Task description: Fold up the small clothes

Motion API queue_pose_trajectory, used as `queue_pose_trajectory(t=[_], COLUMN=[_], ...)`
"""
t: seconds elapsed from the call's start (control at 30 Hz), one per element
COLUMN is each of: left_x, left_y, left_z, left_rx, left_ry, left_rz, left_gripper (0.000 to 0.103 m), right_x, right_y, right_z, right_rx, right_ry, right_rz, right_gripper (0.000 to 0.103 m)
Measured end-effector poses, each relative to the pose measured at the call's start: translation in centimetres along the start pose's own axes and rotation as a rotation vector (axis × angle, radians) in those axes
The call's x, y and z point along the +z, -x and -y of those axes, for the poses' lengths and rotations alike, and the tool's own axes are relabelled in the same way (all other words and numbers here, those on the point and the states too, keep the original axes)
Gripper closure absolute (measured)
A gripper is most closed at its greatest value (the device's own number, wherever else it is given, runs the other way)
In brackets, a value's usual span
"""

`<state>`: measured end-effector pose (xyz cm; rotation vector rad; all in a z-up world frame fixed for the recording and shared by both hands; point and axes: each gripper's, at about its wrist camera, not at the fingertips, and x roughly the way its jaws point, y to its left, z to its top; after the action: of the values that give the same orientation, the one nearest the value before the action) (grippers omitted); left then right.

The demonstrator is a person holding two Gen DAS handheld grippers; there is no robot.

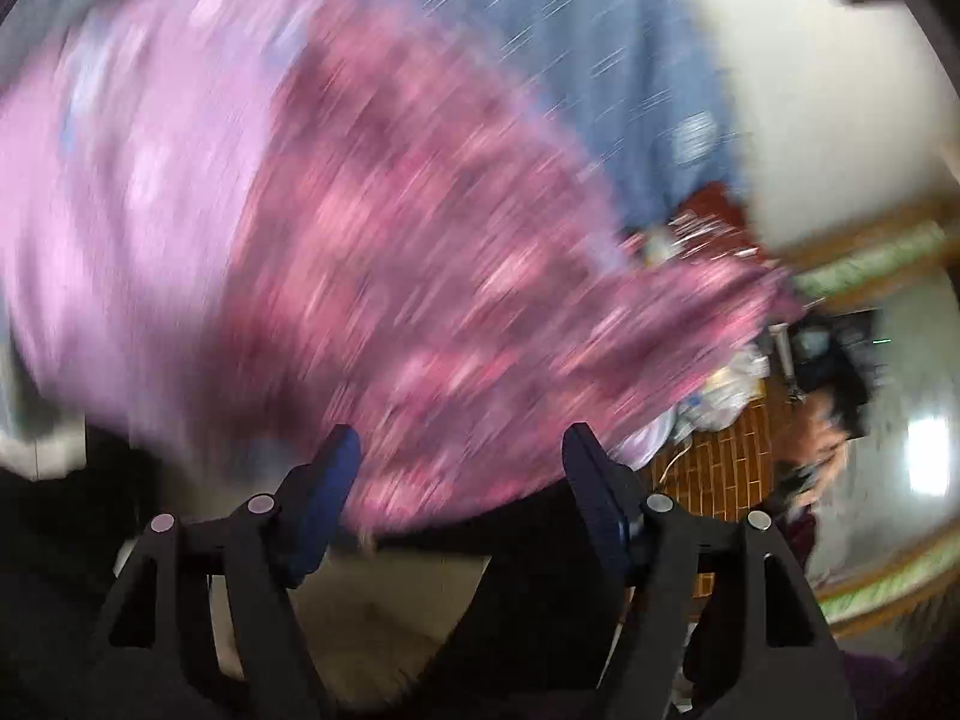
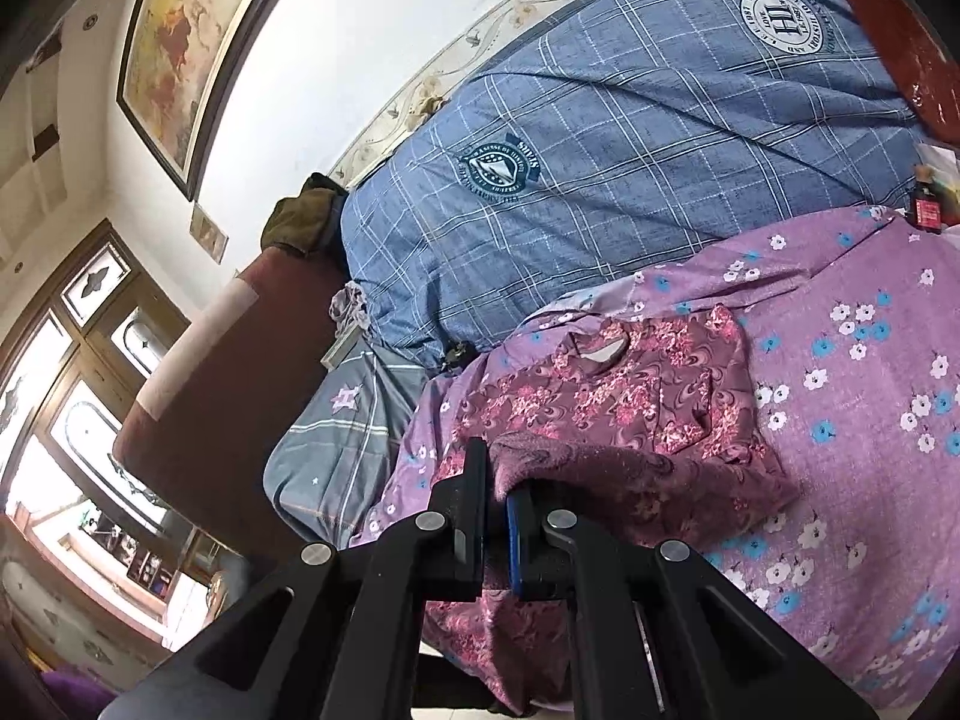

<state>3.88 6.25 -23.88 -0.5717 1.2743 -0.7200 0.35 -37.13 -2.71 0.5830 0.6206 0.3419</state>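
Black fingers of the right gripper (image 2: 501, 498) stand pinched together at the near edge of the right wrist view, clamped on a fold of the maroon flowered shirt (image 2: 636, 414). The pinched cloth bunches up over the blue pad of the right-hand finger and drapes away to the right. This gripper points forward and somewhat down toward the bed.

Beyond the pinch, the rest of the shirt lies flat on a purple flowered sheet (image 2: 852, 372), its neck opening at the far end, so its long axis runs from the gripper away toward the far side. A blue checked quilt (image 2: 630, 138) is heaped behind the sheet, with a dark red headboard (image 2: 198, 414) to the left and a framed picture (image 2: 186, 42) on the wall above.

In the left wrist view, heavily blurred, the left gripper (image 1: 462, 462) has its jaws spread well apart, gripping nothing; the shirt (image 1: 420, 276) shows just beyond the tips, and I cannot tell whether it touches them. The purple sheet (image 1: 120, 192) lies to the left and the blue quilt (image 1: 588, 60) farther off.
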Motion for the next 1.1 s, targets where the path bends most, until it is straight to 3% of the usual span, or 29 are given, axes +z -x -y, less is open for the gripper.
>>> queue_pose_trajectory(t=[0.03,0.13,0.2,0.37,0.47,0.53,0.6,0.63,0.77,0.9,1.1], left_x=[-1.2,-3.0,-3.6,-4.5,-4.2,-4.0,-3.9,-3.9,-3.8,-2.8,3.5], left_y=[-1.9,-5.1,-7.1,-11.7,-13.0,-12.8,-12.4,-12.2,-10.1,-6.8,-1.8], left_z=[-1.7,-4.8,-6.2,-8.2,-7.3,-6.9,-6.6,-6.4,-4.9,-3.1,0.2], left_rx=[0.031,0.114,0.128,0.007,-0.041,-0.072,-0.067,-0.07,-0.097,-0.197,-0.282], left_ry=[0.06,0.157,0.211,0.355,0.324,0.306,0.273,0.261,0.2,0.155,0.079], left_rz=[-0.054,-0.05,-0.078,-0.12,-0.124,-0.088,-0.085,-0.083,-0.047,0.022,0.156], left_gripper=[0.034,0.034,0.034,0.034,0.034,0.045,0.091,0.097,0.1,0.101,0.101], right_x=[0.1,0.6,0.7,-0.2,-0.7,-1.1,-1.5,-1.6,-2.1,-2.3,-0.9], right_y=[-0.2,-0.9,-1.1,-0.8,-0.5,-0.2,0.3,0.4,1.0,1.4,1.1], right_z=[0.2,1.0,1.3,1.3,1.5,1.7,1.8,1.8,2.1,2.1,1.3], right_rx=[-0.005,-0.013,-0.011,-0.007,-0.009,-0.014,-0.021,-0.023,-0.035,-0.038,-0.012], right_ry=[-0.006,-0.023,-0.031,-0.021,-0.024,-0.029,-0.03,-0.03,-0.027,-0.024,-0.005], right_rz=[-0.001,-0.007,-0.007,-0.01,-0.013,-0.015,-0.012,-0.012,-0.015,-0.021,0.004], right_gripper=[0.098,0.098,0.098,0.097,0.097,0.097,0.097,0.097,0.097,0.097,0.097])
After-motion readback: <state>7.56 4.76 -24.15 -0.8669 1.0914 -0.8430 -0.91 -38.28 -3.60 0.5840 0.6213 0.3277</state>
